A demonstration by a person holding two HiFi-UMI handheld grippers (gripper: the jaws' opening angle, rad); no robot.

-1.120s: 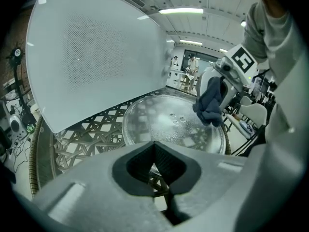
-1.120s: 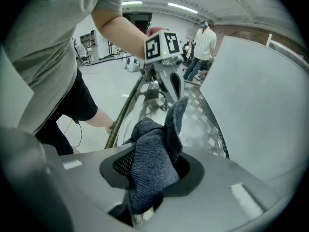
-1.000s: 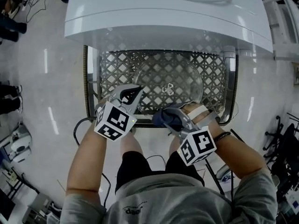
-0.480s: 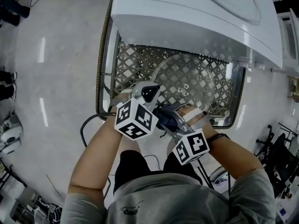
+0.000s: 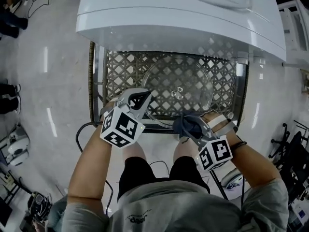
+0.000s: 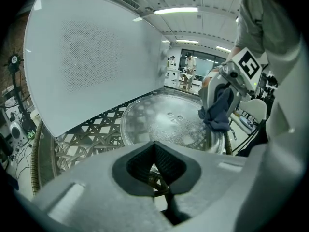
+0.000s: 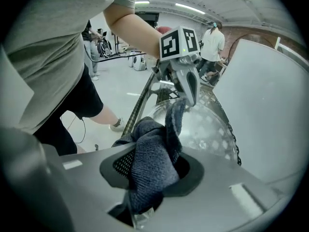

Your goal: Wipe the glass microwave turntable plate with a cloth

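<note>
Jaws: left gripper (image 5: pixel 139 98) pressed together, nothing between, tip at the plate (image 5: pixel 178 81) near-left rim, probably to steady it. Right gripper (image 7: pixel 153 164) clamped on bunched dark cloth (image 7: pixel 154 139) just off plate's near rim, set to wipe. White microwave (image 5: pixel 178 18) behind and overhanging plate. Wicker shelf (image 5: pixel 120 66) under plate; plate flat, face exposed for access. No brand or text legible; only square markers on gripper cubes.

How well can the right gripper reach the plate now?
Probably easily: the right gripper, shut on the cloth, is at the near rim of the plate with nothing between. The left gripper grips the rim farther left, out of its way.
</note>
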